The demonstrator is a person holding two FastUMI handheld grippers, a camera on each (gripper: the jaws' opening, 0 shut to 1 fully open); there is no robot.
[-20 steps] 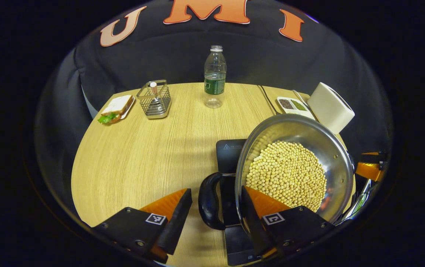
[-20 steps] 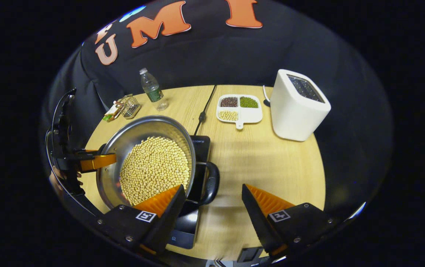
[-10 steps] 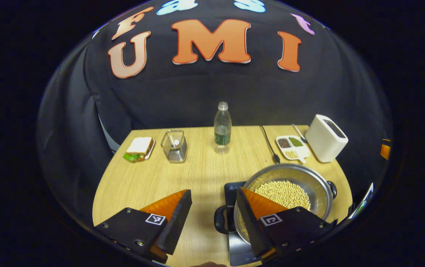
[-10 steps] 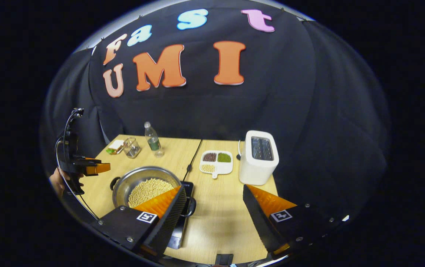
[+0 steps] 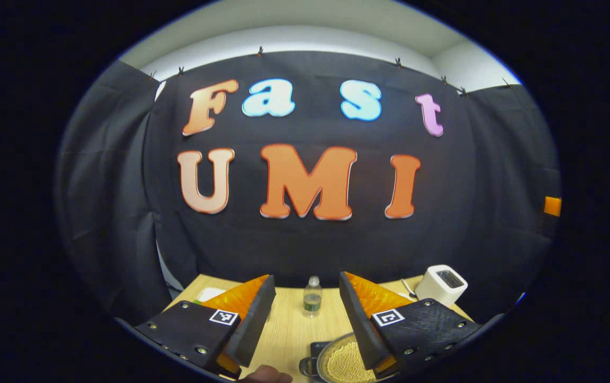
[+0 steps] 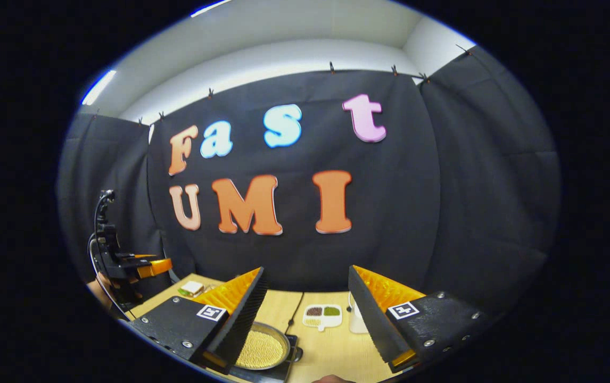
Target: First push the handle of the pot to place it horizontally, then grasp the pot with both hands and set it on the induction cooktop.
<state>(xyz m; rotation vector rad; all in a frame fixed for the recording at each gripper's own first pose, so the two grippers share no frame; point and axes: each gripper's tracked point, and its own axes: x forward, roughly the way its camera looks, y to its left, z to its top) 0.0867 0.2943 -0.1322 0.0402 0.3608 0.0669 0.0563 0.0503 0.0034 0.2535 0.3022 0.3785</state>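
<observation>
Up high, left gripper spread wide, nothing between the fingers, facing the booth wall. Right gripper likewise wide apart and empty. Far below, pot of pale beans seated on the black induction cooktop, side handle dark at its rim. Beyond on the wooden table: water bottle, white toaster, divided dish of beans.
</observation>
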